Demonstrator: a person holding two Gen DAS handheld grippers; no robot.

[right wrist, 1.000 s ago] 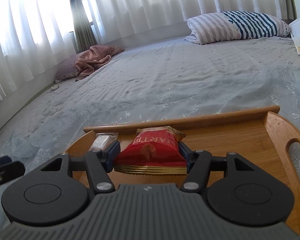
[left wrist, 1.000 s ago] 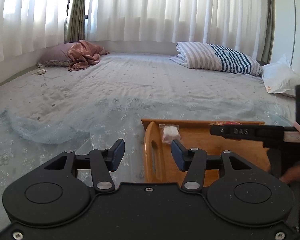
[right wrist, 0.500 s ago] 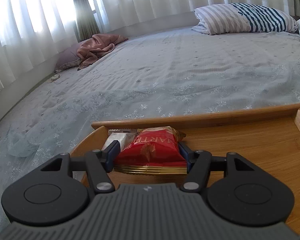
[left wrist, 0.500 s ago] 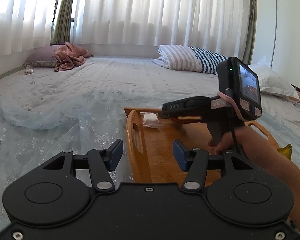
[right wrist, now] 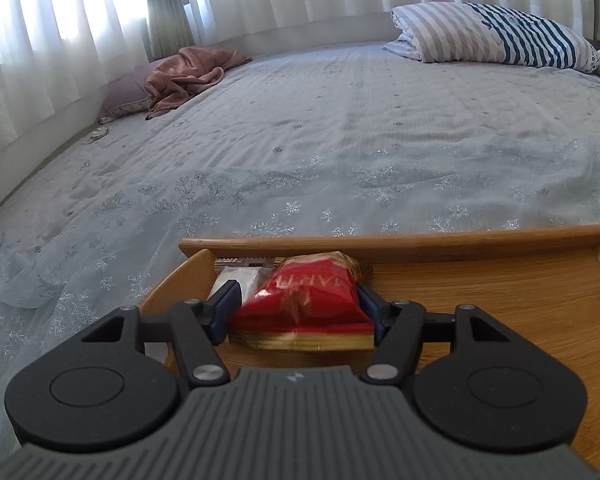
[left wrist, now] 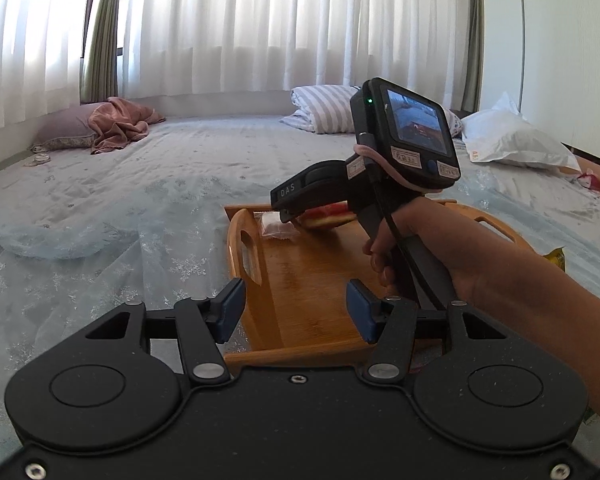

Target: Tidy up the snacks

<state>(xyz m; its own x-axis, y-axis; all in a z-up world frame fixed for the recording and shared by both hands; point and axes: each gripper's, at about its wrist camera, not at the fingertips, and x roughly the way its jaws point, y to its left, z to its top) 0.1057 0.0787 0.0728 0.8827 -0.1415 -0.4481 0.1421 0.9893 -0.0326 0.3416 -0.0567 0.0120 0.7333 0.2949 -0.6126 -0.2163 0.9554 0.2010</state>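
A wooden tray (left wrist: 300, 280) lies on the bed; it also shows in the right wrist view (right wrist: 500, 312). My right gripper (right wrist: 300, 312) is shut on a red snack packet (right wrist: 304, 296) and holds it low over the tray's far left corner. A small clear-wrapped white snack (right wrist: 240, 276) lies in that corner, just left of the packet; it shows in the left wrist view too (left wrist: 276, 226). My left gripper (left wrist: 296, 310) is open and empty, above the tray's near edge. The right gripper (left wrist: 300, 216) with its red packet (left wrist: 326, 216) shows there.
The bed is covered by a pale blue patterned sheet (right wrist: 340, 140). A striped pillow (right wrist: 492, 36) and a pink blanket (right wrist: 184, 76) lie at the far side. A white bag (left wrist: 512, 140) and a yellow packet (left wrist: 556, 258) lie right of the tray.
My left gripper has pulled back and swung right, bringing the whole tray and right hand into view. My right gripper has carried the red packet left and lower toward the tray's far left corner.
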